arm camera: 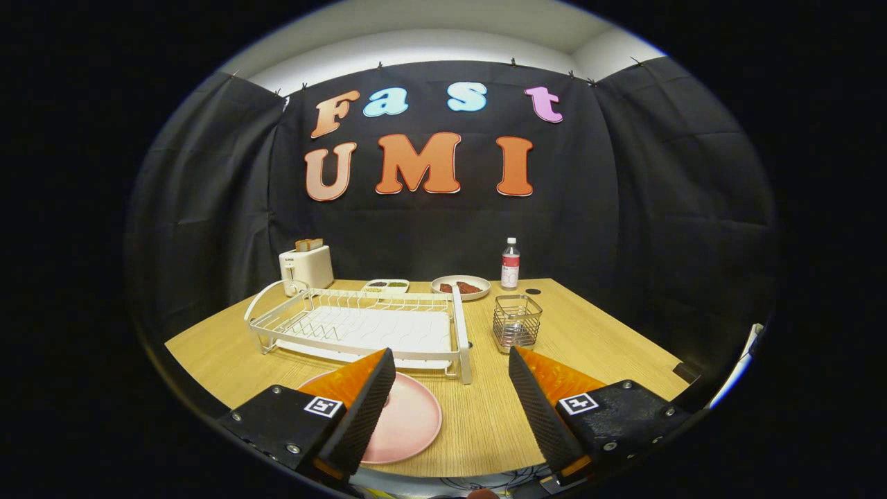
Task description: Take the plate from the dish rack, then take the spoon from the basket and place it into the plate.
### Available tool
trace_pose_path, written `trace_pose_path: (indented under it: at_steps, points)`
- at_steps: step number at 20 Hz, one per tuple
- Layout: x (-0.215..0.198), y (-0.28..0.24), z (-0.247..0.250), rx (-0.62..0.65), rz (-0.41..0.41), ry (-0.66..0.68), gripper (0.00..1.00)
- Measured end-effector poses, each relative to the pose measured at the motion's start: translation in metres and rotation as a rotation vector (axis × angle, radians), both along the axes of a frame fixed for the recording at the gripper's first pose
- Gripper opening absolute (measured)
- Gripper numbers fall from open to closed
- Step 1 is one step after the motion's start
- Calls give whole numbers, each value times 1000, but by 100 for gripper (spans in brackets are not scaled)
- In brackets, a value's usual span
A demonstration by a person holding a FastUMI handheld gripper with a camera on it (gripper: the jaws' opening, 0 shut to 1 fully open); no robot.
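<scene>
From the gripper view, the tongs [452, 388] are spread wide and pinch nothing, with bare bench [485, 416] between the two fingers. The pink plate [409, 419] lies flat on the bench at the near edge, partly hidden under the left finger and just in front of the rack [360, 326]. The rack is a white wire frame with a drip tray, standing beyond the left finger, and no dish stands in it. The wire basket [517, 321] stands just right of the rack, ahead of the right finger and apart from it; something pale shows low inside it, which may be the spoon, but the mesh is too small and fine here to tell. Along the far side of the bench, against the black cloth wall, a toaster [305, 267] with bread in its slots stands behind the rack's left end. Right of it lies a small tray [387, 285] with greenish contents, then a dish [461, 286] holding something dark red, then an upright bottle [510, 263] with a white cap. A small dark hole [532, 292] in the bench lies just right of the bottle.
</scene>
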State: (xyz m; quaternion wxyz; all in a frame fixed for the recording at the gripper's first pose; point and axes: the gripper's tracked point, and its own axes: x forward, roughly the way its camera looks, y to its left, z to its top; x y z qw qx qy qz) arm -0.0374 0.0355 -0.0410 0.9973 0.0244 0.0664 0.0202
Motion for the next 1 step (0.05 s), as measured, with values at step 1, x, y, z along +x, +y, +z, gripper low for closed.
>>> trace_pose_path:
  at_steps: [1]
  points:
    - [0,0,0,2,1,-3,98]
